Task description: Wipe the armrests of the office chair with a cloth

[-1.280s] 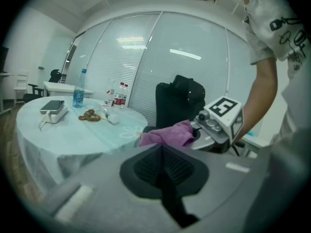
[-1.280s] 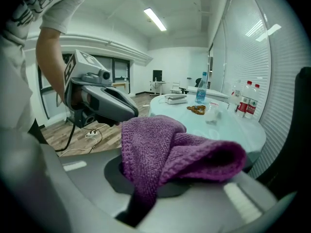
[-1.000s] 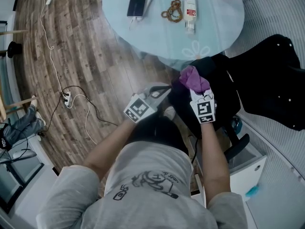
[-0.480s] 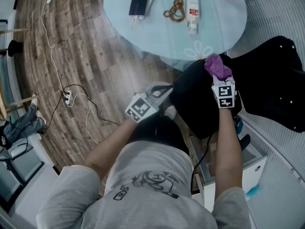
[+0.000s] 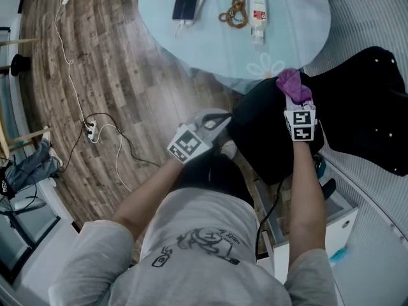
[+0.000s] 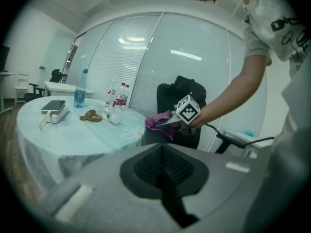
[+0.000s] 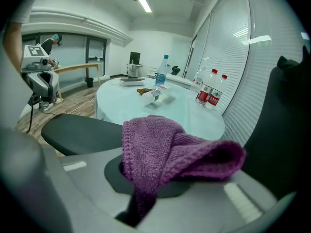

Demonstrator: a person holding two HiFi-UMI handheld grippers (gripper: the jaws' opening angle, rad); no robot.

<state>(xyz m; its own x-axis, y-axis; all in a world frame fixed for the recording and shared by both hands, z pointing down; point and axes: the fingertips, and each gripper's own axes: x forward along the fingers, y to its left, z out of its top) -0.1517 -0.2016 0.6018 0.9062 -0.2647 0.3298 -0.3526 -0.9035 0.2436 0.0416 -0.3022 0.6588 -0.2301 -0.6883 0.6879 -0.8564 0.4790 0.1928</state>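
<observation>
The right gripper (image 5: pixel 297 107) has its jaws clamped on a purple cloth (image 5: pixel 292 84), which bunches up out of them and folds over ahead of the tips. The black seat of the office chair (image 5: pixel 268 139) lies just below and to this gripper's left, with a round table (image 5: pixel 191 50) beyond it. The left gripper (image 5: pixel 215 122) has its jaws pressed together with nothing between them, and it sits just beside the seat's edge with the right gripper and cloth ahead of it.

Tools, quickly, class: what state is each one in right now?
Left tool: closed, holding nothing.
Right tool: closed on the purple cloth.
</observation>
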